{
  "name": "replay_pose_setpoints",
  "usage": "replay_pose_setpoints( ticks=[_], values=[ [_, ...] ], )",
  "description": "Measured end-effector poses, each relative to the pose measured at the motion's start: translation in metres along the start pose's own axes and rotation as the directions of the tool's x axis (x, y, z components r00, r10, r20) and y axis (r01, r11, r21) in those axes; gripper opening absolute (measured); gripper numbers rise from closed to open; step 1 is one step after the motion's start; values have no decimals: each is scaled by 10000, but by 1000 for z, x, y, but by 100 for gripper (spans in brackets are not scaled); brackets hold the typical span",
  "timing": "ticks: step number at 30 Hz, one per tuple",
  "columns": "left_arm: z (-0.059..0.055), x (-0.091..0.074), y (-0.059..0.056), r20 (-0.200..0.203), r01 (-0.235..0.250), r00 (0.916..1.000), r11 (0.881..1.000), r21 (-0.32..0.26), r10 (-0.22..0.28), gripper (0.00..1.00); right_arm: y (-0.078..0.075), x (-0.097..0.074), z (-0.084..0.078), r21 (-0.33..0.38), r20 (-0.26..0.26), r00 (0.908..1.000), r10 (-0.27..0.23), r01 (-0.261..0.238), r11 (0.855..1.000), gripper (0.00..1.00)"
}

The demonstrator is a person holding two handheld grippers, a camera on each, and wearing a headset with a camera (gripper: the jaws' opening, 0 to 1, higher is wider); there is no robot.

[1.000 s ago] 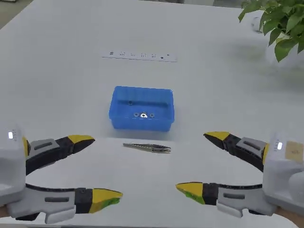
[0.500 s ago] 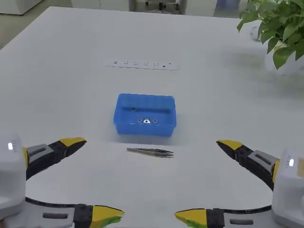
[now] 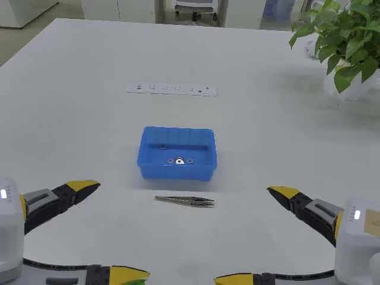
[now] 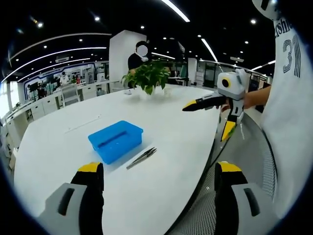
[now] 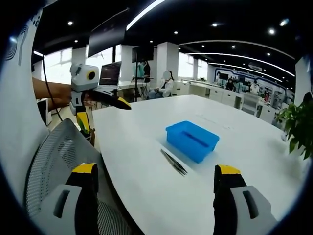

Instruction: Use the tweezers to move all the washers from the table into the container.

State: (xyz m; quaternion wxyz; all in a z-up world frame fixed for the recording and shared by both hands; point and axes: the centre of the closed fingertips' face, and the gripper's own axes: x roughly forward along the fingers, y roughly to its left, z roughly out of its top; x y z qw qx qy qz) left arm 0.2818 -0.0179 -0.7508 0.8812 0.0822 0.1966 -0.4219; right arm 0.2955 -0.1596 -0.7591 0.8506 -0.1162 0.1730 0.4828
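Observation:
A blue container (image 3: pixel 178 153) stands mid-table with a few small metal washers (image 3: pixel 180 161) on its floor. The metal tweezers (image 3: pixel 184 200) lie flat on the table just in front of it. My left gripper (image 3: pixel 110 231) hangs open at the lower left, well short of the tweezers. My right gripper (image 3: pixel 243 234) is open at the lower right, mirroring it. From the left gripper (image 4: pixel 159 169), the container (image 4: pixel 116 140), tweezers (image 4: pixel 142 157) and right gripper (image 4: pixel 210 102) lie ahead. Past the right gripper (image 5: pixel 156 170) are the container (image 5: pixel 191 139), tweezers (image 5: pixel 173 162) and left gripper (image 5: pixel 105 100).
A white power strip (image 3: pixel 172 89) lies beyond the container. A potted plant (image 3: pixel 341 35) stands at the far right corner. A mesh chair (image 5: pixel 63 156) sits at the table's near edge, beside the person. Other people stand farther off in the room.
Both grippers have drawn back toward the near table edge and sit lower in the head view, still open. The head camera tilted up. Tweezers and container have not moved.

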Motion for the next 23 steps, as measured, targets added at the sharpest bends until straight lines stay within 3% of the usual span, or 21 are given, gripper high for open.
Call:
replay_pose_setpoints(
  ticks=[13, 23],
  values=[
    [-1, 2, -5, -27, 89, 10000, 9999, -76, -89, 100, -11, 2, -4, -261, -331, 9994, -119, 111, 9996, 98],
    [-1, 5, -1, -139, -111, 9998, 9999, -10, 110, 100, -17, 4, 1, -157, -156, 9995, -286, 284, 9995, 95]
  ],
)
